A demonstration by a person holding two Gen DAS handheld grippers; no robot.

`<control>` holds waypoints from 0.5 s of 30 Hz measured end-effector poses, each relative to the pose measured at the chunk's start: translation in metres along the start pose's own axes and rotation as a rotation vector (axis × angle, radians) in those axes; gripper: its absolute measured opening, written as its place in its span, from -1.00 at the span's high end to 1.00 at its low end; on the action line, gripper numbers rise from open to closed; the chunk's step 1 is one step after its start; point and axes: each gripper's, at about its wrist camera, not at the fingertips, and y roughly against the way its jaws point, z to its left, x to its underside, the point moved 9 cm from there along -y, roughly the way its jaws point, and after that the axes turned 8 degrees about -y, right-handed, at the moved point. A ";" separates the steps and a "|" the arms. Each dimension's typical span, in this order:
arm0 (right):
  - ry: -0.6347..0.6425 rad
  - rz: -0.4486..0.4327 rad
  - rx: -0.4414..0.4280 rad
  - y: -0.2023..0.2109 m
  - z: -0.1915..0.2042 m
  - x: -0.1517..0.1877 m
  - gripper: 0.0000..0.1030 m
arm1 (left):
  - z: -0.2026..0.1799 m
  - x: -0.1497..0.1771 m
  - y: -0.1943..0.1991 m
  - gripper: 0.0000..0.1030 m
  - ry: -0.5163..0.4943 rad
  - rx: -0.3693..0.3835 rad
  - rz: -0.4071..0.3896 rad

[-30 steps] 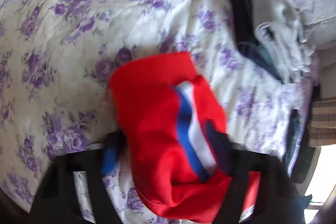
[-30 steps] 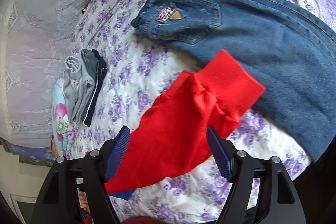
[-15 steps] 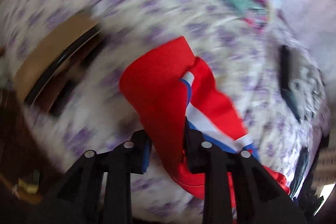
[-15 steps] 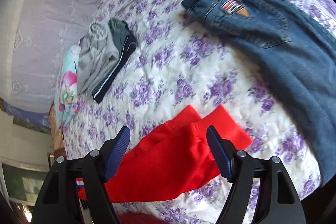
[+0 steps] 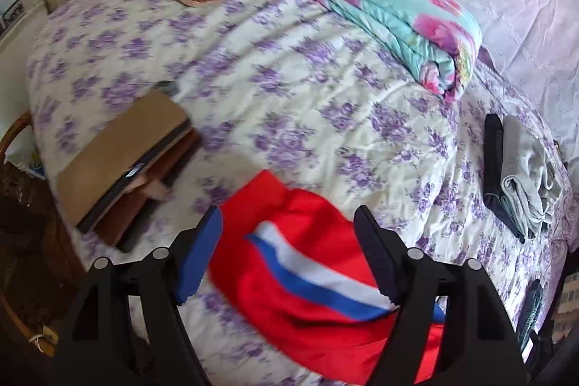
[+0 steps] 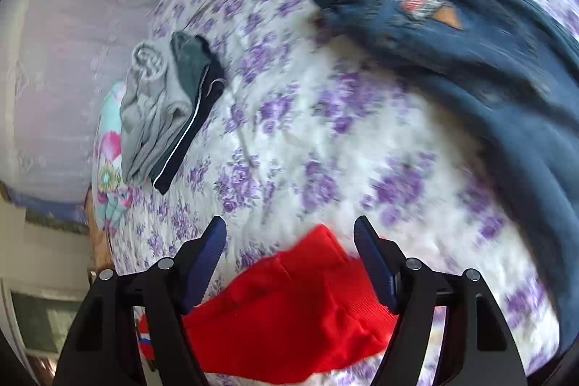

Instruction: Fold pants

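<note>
Red pants [image 5: 311,295] lie on the floral bedspread [image 5: 307,104] between and below the spread, empty jaws of the left gripper [image 5: 289,255] and right gripper [image 6: 289,259]. Folded clothes [image 5: 521,176] at 3 o'clock, quilt [image 5: 398,13] at 1; jeans [image 6: 470,60] at 2 in the right view.

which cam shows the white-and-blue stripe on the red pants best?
Left wrist view. The white-and-blue stripe runs long and unobstructed across the red pants, between the open left gripper fingers. The right wrist view shows only a sliver of stripe at the pants' edge, beside the open right gripper.
</note>
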 end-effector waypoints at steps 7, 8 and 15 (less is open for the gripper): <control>-0.004 0.234 0.050 -0.010 -0.043 0.090 -0.24 | -0.019 0.018 -0.021 -0.49 -0.066 -0.007 0.080; -0.045 0.268 0.051 -0.007 -0.056 0.103 -0.23 | -0.018 0.022 -0.023 -0.52 -0.069 -0.010 0.090; -0.048 0.157 0.045 0.020 -0.041 0.090 -0.30 | -0.020 0.026 -0.035 -0.56 -0.071 0.005 0.125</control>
